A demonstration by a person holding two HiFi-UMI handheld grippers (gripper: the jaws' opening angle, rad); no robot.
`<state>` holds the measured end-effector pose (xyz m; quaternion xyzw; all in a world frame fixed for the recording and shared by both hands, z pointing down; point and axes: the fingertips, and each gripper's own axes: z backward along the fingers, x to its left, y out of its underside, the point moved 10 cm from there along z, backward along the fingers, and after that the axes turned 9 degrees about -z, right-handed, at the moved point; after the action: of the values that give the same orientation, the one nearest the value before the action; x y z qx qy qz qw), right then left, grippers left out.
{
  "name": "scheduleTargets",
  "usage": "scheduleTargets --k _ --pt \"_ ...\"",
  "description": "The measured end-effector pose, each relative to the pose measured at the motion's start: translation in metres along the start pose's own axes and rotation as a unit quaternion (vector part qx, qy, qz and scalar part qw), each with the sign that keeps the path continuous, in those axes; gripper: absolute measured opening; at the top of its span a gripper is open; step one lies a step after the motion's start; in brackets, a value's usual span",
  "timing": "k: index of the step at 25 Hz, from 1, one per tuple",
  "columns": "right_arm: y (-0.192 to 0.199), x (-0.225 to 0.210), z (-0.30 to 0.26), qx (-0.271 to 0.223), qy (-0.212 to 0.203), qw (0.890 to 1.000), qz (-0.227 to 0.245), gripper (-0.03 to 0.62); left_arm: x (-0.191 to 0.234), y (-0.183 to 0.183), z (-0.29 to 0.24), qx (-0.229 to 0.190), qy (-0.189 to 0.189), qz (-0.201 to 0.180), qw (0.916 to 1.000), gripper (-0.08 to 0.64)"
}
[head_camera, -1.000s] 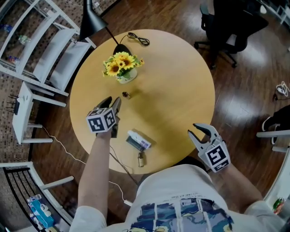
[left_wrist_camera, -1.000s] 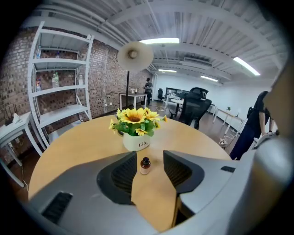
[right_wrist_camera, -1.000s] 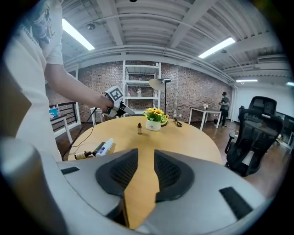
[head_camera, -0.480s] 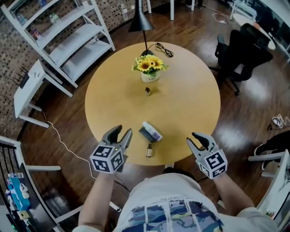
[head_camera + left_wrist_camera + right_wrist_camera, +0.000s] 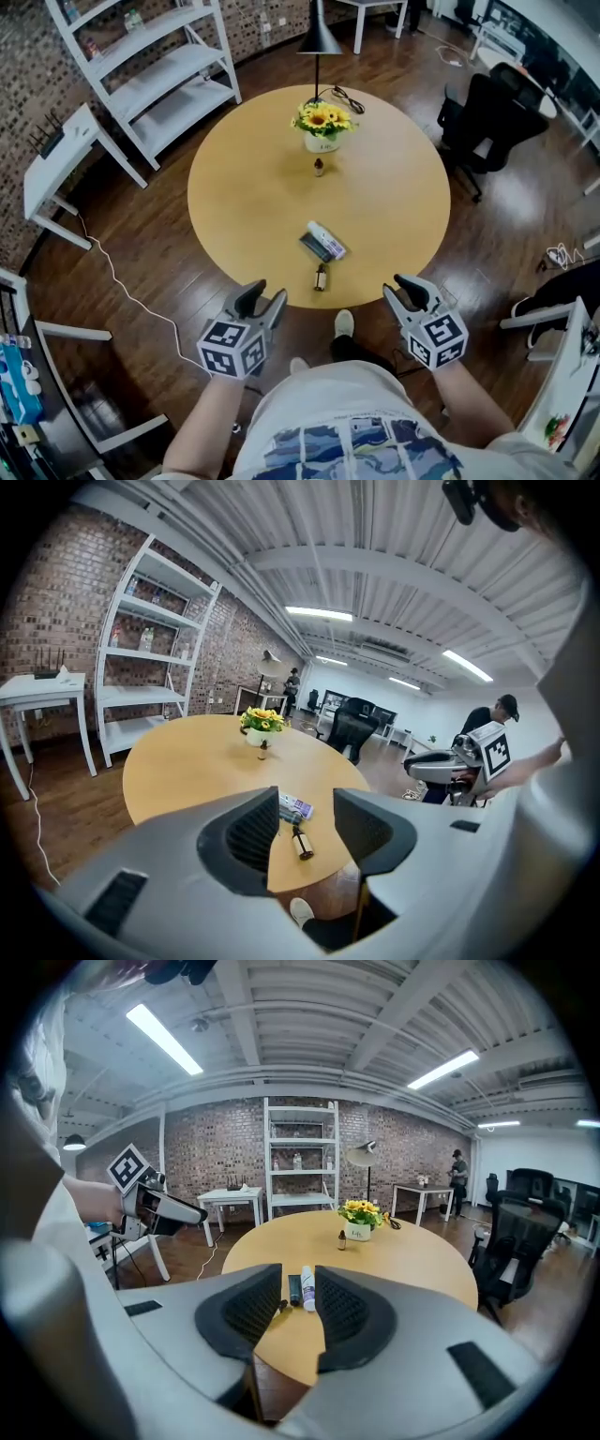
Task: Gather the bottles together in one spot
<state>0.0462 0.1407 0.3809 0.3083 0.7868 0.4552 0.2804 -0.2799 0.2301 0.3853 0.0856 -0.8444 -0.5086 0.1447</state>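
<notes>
While both of my claws hang off the near edge of the round table [image 5: 244,187], neither touches anything on it. My left claw [image 5: 265,295] stands with its jaws apart and nothing between the pads; my right claw [image 5: 401,287] is about half spread and grips nothing either. Ahead of them, roughly between the two and nearest to me, a small brown bottle [image 5: 321,277] lies on its side by the table's rim. Just beyond it a white bottle [image 5: 328,240] and a dark tube [image 5: 312,247] lie side by side. Far ahead, well apart from those, an upright brown bottle [image 5: 319,168] stands just in front of a pot of sunflowers [image 5: 322,127]. Past the table a white shelf unit [image 5: 141,66] stands off my left claw's side, and a black office chair [image 5: 492,112] off my right's.
</notes>
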Motion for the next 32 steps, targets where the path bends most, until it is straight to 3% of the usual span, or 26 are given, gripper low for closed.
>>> scheduleTargets --k 6,17,25,32 --pt "0.015 0.036 0.026 0.001 0.017 1.000 -0.001 0.107 -0.004 0.022 0.031 0.011 0.011 0.020 0.9997 0.181" --pt "0.028 0.046 0.033 0.001 0.020 1.000 -0.014 0.107 -0.011 0.041 0.030 0.032 0.021 0.008 0.9992 0.184" --pt "0.020 -0.001 0.027 0.002 0.007 1.000 -0.009 0.115 -0.019 0.040 -0.019 0.062 0.010 0.013 0.9979 0.184" --pt "0.026 -0.047 0.017 0.031 -0.017 0.999 -0.015 0.115 -0.028 0.052 -0.086 0.147 0.033 0.015 0.9885 0.184"
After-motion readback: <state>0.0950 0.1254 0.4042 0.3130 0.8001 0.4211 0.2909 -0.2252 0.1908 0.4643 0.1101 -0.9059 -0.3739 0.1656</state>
